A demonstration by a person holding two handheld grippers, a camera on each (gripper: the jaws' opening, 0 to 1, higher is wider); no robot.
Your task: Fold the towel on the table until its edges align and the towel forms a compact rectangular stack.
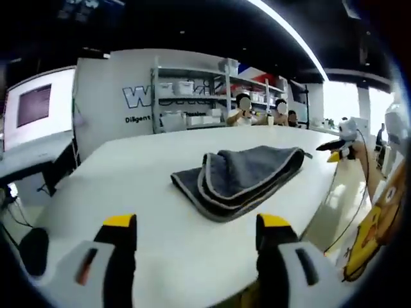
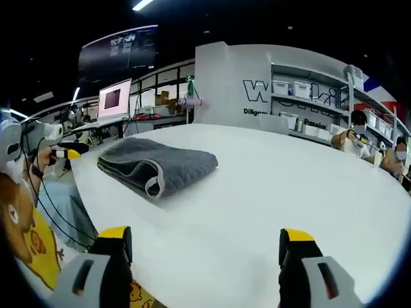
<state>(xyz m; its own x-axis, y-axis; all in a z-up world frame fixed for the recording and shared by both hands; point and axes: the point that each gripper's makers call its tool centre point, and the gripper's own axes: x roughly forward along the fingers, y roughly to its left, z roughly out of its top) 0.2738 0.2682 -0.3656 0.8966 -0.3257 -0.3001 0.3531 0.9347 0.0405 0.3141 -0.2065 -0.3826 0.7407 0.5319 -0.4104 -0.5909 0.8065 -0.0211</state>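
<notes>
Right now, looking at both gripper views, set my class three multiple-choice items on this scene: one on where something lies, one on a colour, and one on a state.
1. Where does the towel lie?
A. On the white table
B. On a shelf
C. In the left tool

2. What colour are the tips of the left tool?
A. Red
B. Yellow
C. Green

3. What state is the towel in?
A. Spread flat in one layer
B. Hanging over the table's edge
C. Folded into stacked layers

Answers:
1 A: in both views the towel rests on the table top, apart from either tool.
2 B: both jaw tips rising from the bottom of the left gripper view are yellow, as on the right tool.
3 C: several pale-trimmed edges lie stacked at its near side, though they are not perfectly aligned.
</notes>
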